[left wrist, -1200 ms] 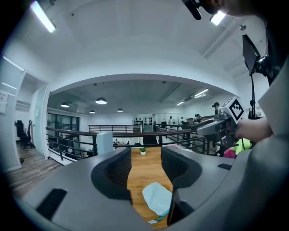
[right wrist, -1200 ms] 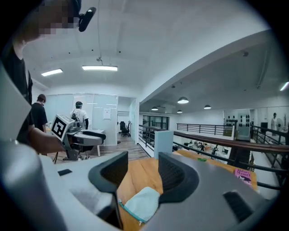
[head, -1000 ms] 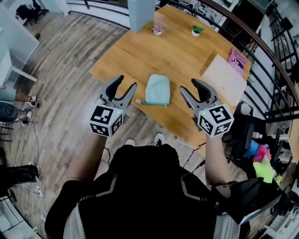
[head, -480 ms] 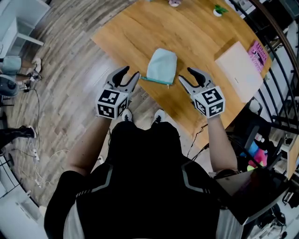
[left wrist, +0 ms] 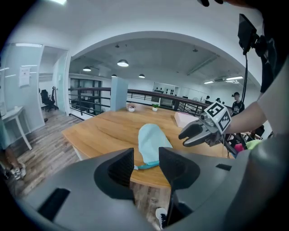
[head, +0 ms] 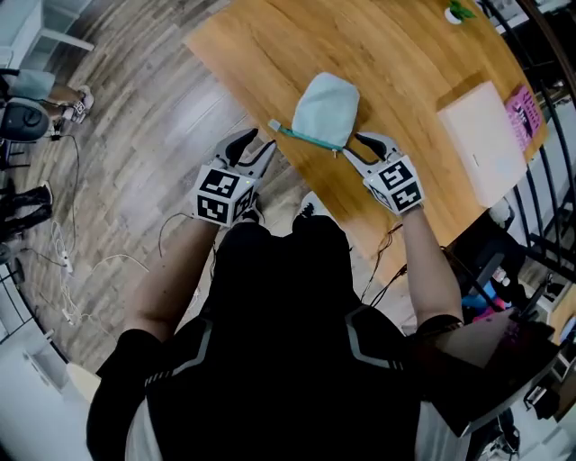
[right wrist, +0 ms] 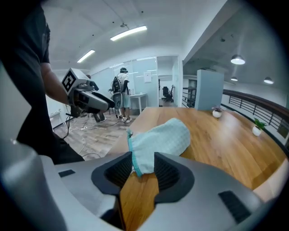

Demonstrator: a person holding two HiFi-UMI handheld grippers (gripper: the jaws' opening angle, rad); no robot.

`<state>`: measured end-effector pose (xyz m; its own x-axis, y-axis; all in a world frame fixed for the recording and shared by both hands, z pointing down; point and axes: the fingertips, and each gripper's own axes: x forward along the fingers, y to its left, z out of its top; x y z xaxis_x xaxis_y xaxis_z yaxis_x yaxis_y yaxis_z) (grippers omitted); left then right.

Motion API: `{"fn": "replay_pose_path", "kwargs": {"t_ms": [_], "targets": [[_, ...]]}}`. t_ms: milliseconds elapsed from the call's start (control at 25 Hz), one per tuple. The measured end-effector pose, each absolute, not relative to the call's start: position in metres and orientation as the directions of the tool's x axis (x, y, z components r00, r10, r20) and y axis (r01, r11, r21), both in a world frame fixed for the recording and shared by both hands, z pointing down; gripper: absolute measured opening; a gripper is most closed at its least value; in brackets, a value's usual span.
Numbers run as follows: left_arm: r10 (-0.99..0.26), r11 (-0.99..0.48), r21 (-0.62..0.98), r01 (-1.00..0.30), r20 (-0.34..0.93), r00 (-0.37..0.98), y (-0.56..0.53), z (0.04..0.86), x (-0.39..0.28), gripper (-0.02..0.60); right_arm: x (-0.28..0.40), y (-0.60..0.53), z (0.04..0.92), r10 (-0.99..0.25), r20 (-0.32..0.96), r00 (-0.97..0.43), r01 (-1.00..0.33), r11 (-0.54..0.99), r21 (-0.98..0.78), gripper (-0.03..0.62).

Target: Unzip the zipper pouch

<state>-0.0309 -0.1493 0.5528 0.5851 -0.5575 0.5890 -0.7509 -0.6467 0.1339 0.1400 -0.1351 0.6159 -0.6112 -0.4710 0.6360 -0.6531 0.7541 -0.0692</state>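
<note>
**Pouch on table, both tongs at its zipper end**

Pouch [head: 326,106]: pale mint, lies flat on wood table [head: 405,54], close to the table edge nearest the person. Teal zipper [head: 306,138] runs along the pouch's near side, w/ a short tail [head: 274,126] sticking out past its left corner, about at the table edge.

L tongs [head: 261,142]: just left of & below the pouch, off the table edge, over the floor, tips aimed at the zipper tail. Jaws apart, have just been closing. Left gripper view: pouch's zipper end lines up w/ the gap but sits beyond the tips, so nothing gripped.

R tongs [head: 353,147]: at the pouch's right near corner, over the table. Jaws apart but narrower, have just been closing. Right gripper view: pouch corner w/ teal edge sits in the gap betw the two pads; cannot see pads pressing it, so reads as not clamped.

Both tongs slant downward, marker cubes toward the person.

Rest, rel. to pouch: flat white board [head: 481,140] well to the right on the same table; pink book [head: 524,110] beyond the board at the table's far right edge; small green plant [head: 461,11] far right at the back. Person's shoe [head: 310,207] on the wood floor [head: 153,108] below the pouch
</note>
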Motion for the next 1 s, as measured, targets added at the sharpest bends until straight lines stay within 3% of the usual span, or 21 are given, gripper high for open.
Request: {"fn": "replay_pose_path", "kwargs": {"t_ms": [440,1000], "targets": [[-0.564,-0.581,0.113,-0.806,0.659,0.498,-0.127,0.573,-0.062,0.192,0.127,-0.123,0.671,-0.304,0.730,-0.612,-0.466,0.884,-0.022,0.127],[-0.563,-0.591,0.113,-0.799,0.652,0.508,-0.118,0.572,-0.055,0.192,0.125,-0.121,0.685,-0.250,0.734,-0.631,-0.427,0.902,-0.059,0.064]]}}
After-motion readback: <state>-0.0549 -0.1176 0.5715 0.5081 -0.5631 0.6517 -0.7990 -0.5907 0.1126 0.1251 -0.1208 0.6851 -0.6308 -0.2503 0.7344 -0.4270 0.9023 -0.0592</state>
